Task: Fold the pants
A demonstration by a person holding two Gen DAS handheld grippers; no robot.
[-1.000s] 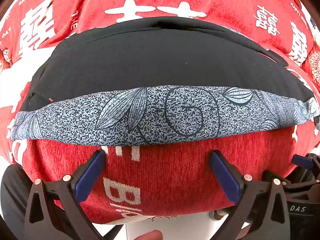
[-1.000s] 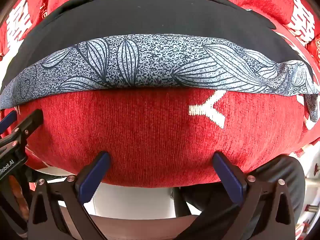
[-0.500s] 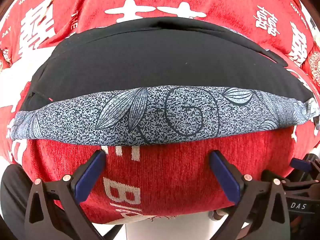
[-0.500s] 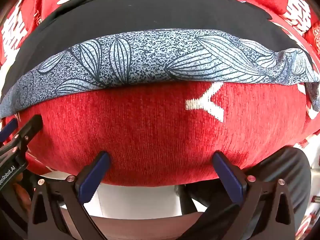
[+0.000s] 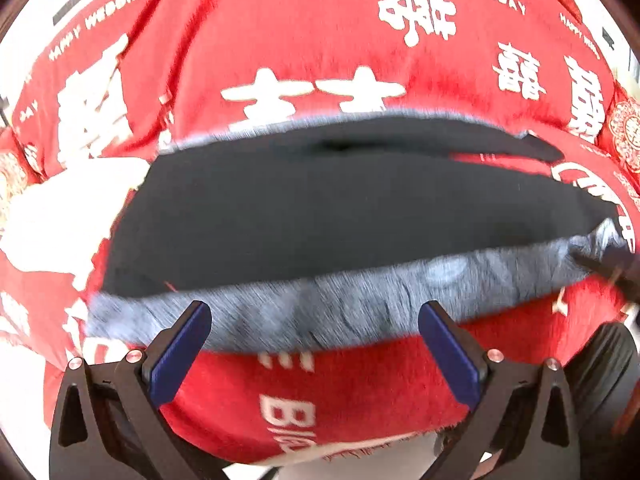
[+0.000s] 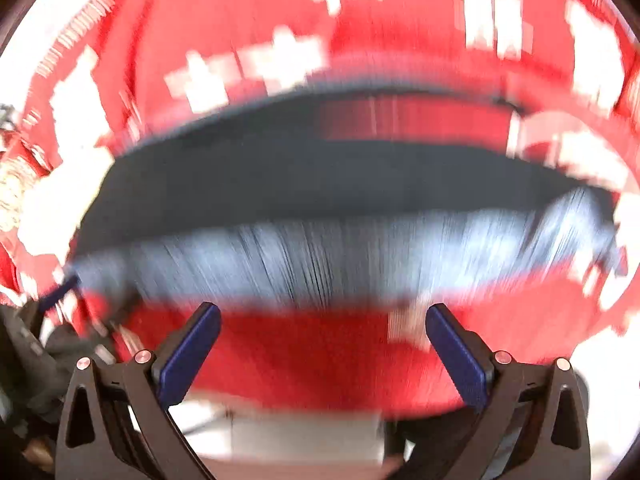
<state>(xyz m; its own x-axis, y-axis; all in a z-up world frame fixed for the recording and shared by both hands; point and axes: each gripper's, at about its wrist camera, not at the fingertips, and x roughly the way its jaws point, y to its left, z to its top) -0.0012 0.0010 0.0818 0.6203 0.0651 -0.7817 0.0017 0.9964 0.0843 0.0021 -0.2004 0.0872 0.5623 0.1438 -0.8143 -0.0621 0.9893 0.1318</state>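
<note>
Black pants (image 5: 340,208) with a grey leaf-patterned band (image 5: 328,304) along the near edge lie flat on the red cloth. My left gripper (image 5: 316,340) is open; its blue fingertips reach the near edge of the grey band with nothing between them. The right wrist view is heavily blurred: the same pants (image 6: 320,184) and grey band (image 6: 340,256) lie ahead, and my right gripper (image 6: 320,340) stands open over bare red cloth just short of the band. The other gripper shows at the right edge (image 5: 616,264) of the left view.
A red tablecloth (image 5: 320,40) with white characters and lettering covers the table, and its front edge (image 5: 360,444) hangs just below the grippers. Dark trousers of a person (image 5: 600,360) show at the lower right.
Both grippers have moved forward and up towards the pants, so the pants sit farther and more of the cloth behind shows. The left fingertips now reach the grey band. Both jaws stayed open.
</note>
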